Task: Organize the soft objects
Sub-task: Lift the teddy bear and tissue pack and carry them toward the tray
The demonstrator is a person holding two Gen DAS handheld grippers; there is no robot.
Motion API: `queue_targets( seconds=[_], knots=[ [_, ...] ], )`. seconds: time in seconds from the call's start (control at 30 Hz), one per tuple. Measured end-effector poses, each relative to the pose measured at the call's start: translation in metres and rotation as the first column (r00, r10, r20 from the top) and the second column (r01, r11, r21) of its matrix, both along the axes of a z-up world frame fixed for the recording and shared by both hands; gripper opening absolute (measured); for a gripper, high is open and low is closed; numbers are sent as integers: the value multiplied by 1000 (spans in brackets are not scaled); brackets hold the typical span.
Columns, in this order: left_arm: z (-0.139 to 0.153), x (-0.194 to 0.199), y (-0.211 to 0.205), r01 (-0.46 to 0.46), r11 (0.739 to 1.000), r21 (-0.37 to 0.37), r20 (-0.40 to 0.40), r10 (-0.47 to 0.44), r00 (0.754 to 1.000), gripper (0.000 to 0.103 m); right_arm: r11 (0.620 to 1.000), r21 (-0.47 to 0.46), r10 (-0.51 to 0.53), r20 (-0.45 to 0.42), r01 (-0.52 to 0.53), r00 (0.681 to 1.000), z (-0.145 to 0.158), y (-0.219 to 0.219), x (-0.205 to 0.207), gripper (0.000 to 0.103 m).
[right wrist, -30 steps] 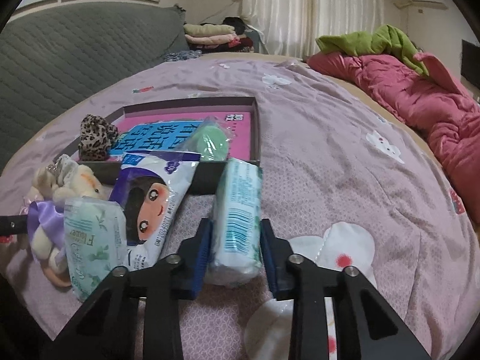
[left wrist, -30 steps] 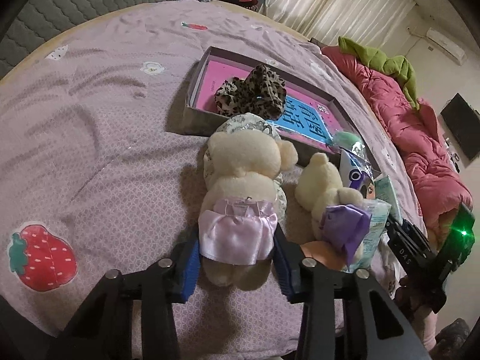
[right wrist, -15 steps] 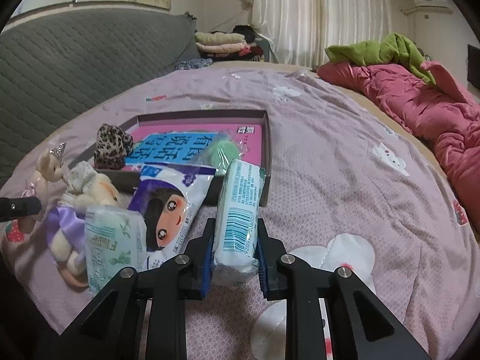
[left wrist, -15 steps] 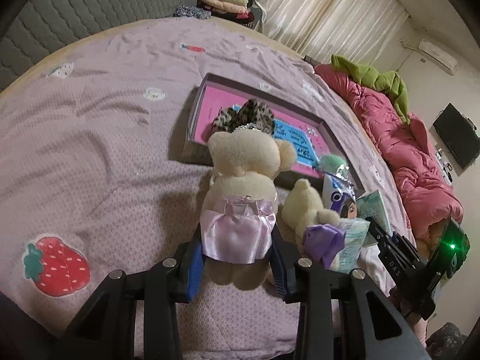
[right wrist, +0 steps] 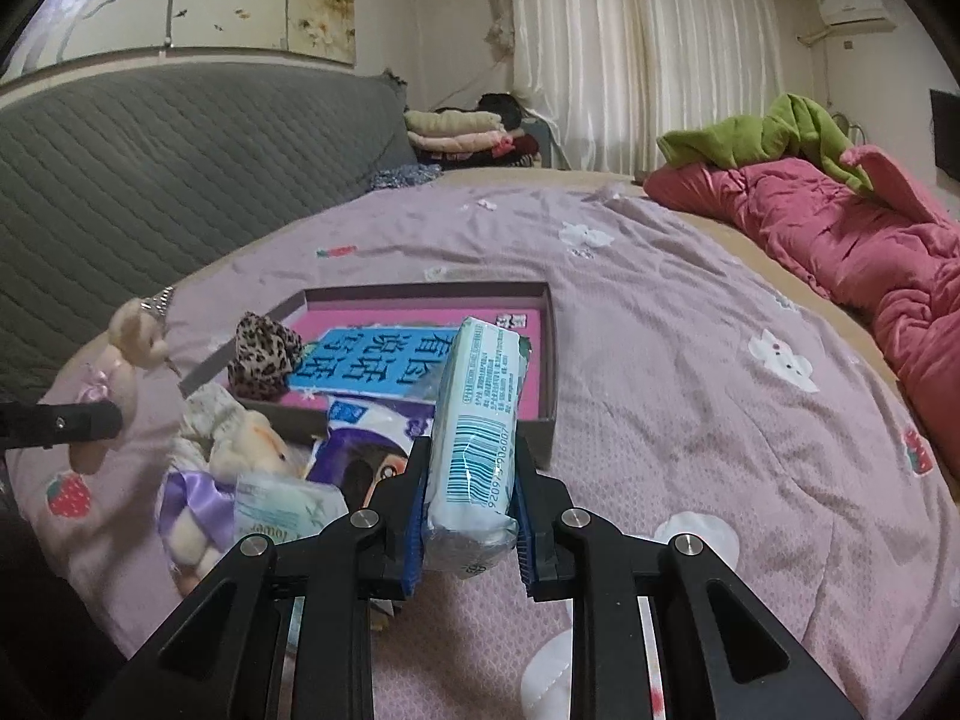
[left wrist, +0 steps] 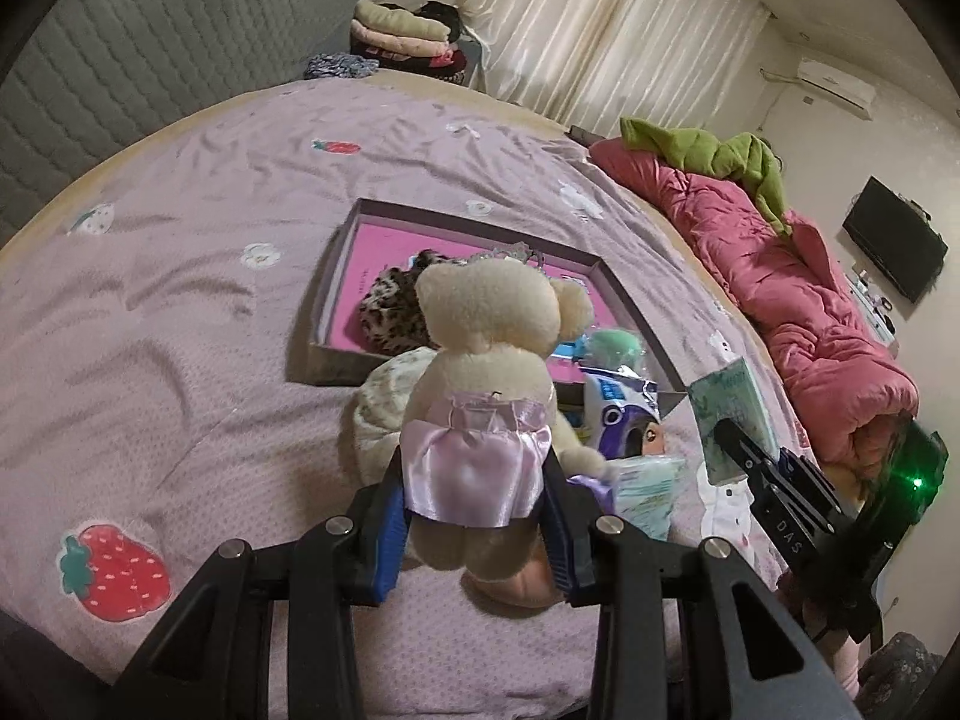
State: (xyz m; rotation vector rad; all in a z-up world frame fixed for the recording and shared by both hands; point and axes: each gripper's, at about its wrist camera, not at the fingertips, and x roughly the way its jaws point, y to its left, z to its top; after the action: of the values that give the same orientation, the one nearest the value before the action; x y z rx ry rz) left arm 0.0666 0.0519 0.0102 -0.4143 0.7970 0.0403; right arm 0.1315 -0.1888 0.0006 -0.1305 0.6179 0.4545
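Observation:
My left gripper (left wrist: 474,531) is shut on a cream teddy bear in a pink satin skirt (left wrist: 480,396) and holds it upright above the bed. My right gripper (right wrist: 468,531) is shut on a white-and-teal tissue pack (right wrist: 477,420), lifted off the sheet; the pack also shows in the left wrist view (left wrist: 729,414). A shallow box with a pink floor (right wrist: 549,348) lies ahead, holding a leopard scrunchie (right wrist: 264,354) and a blue book (right wrist: 384,366). The held bear shows at the left of the right wrist view (right wrist: 135,336).
On the lilac sheet before the box lie a second bear with a purple bow (right wrist: 240,450), a cartoon-face pouch (right wrist: 366,450), another tissue pack (right wrist: 282,507) and a floral cloth (left wrist: 384,408). A pink quilt (left wrist: 798,300) lies right; grey headboard (right wrist: 150,150) left.
Both grippers have closed on their objects and lifted them. The bear has risen off the bed and stands upright; the tissue pack has risen and moved toward the box.

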Motion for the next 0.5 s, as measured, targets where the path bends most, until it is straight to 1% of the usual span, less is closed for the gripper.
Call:
queue_targets(
  seconds=[0.23, 0.5],
  knots=[
    [6, 12, -13, 17, 1000, 13, 19, -18, 1000, 39, 999, 33, -3, 22, 2, 1000, 9, 0, 3, 24],
    [12, 26, -20, 15, 1000, 20, 30, -16, 999, 39, 1000, 29, 9, 64, -11, 998, 14, 9, 10, 24]
  ],
)
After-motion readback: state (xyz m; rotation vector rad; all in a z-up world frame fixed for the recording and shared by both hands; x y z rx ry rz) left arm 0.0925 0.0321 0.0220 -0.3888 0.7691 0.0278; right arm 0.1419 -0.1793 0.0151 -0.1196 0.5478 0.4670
